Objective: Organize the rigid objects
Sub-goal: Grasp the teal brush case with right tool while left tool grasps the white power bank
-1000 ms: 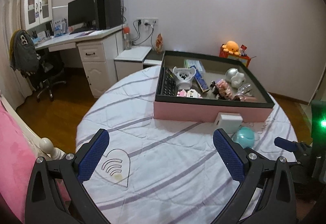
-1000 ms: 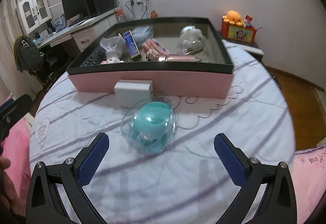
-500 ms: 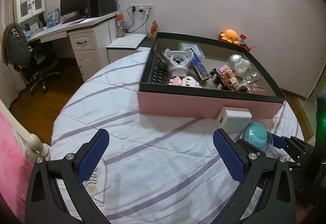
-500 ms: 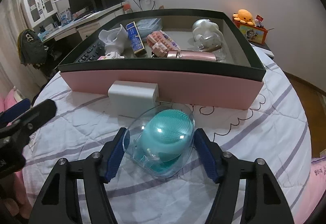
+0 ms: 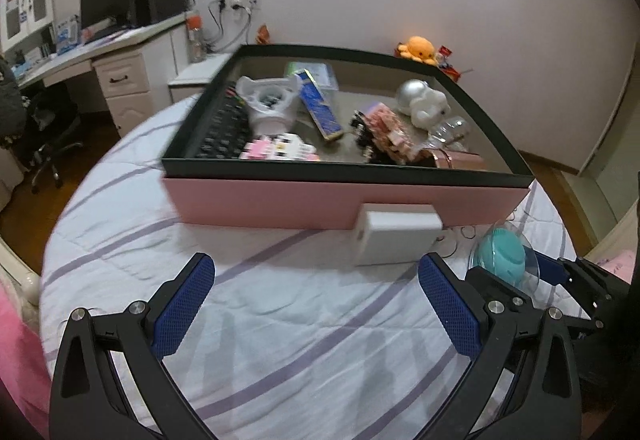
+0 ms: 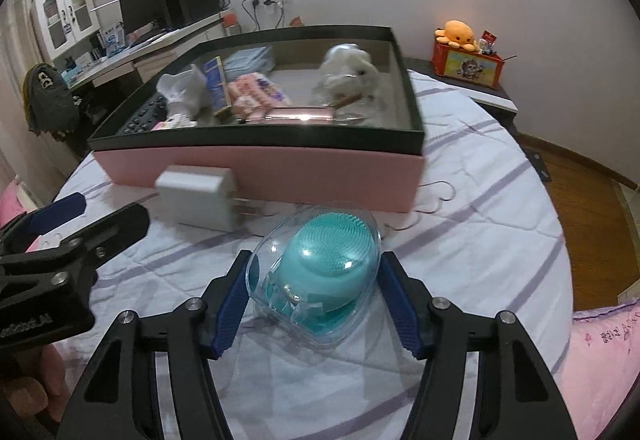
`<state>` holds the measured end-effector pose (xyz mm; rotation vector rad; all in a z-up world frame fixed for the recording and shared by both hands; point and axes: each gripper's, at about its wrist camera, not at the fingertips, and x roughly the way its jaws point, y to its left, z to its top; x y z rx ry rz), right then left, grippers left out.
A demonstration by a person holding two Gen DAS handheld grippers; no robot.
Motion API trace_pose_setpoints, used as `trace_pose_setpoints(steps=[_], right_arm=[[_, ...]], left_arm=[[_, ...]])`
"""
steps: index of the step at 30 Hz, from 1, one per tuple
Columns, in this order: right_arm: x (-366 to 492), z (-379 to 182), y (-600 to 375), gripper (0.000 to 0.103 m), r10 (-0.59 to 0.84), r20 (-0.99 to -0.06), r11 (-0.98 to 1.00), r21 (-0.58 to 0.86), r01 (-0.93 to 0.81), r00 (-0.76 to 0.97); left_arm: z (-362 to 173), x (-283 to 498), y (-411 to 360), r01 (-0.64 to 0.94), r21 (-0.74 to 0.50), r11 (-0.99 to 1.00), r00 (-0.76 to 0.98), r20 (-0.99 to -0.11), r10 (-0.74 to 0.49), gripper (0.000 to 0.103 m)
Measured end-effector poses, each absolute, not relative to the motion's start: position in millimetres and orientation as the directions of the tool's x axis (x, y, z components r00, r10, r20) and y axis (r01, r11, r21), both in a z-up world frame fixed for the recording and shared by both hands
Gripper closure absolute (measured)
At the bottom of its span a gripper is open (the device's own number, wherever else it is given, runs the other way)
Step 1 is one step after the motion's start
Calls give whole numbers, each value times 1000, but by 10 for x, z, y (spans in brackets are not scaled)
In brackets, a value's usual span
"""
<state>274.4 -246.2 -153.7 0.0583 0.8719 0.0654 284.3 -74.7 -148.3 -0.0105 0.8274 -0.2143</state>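
A teal brush in a clear plastic case point(image 6: 320, 272) lies on the striped bedspread, and my right gripper point(image 6: 316, 304) is shut on its two sides. It also shows in the left wrist view point(image 5: 506, 260). A white charger block point(image 6: 198, 196) point(image 5: 394, 238) lies against the front of the pink box with a black rim point(image 6: 260, 172) point(image 5: 344, 202), which holds a keyboard, toys and other items. My left gripper point(image 5: 316, 304) is open and empty, just short of the charger.
The round table point(image 5: 280, 340) is covered by a white cloth with purple stripes. A desk with a monitor point(image 5: 108, 0) stands at the back left. An orange plush octopus point(image 6: 456, 34) sits on a red box at the back right. Pink bedding point(image 6: 600, 360) lies at the right.
My right gripper moved up to the teal brush case and shut on it. My left gripper moved forward and right toward the box and the charger, staying open.
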Motion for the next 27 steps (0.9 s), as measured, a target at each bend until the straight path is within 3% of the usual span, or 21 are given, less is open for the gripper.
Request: trace_pose_setpoints(steps=[11, 14, 18, 27], right_arm=[[2802, -1557, -2580, 39, 62, -758, 998, 63, -21, 649], [2804, -1562, -2585, 39, 62, -758, 998, 63, -22, 650], [2808, -1558, -2583, 39, 64, -757, 998, 65, -22, 650], [2723, -1504, -2570, 39, 73, -760, 997, 76, -23, 646]], left_arm=[[-1628, 3120, -1183, 243, -56, 968, 611, -766, -198, 1], [-1728, 3208, -1174, 248, -117, 962, 576, -780, -244, 26], [-1727, 3170, -1161, 263, -127, 956, 576, -775, -261, 49], [-1659, 2972, -1052, 267, -126, 955, 572, -777, -262, 50]])
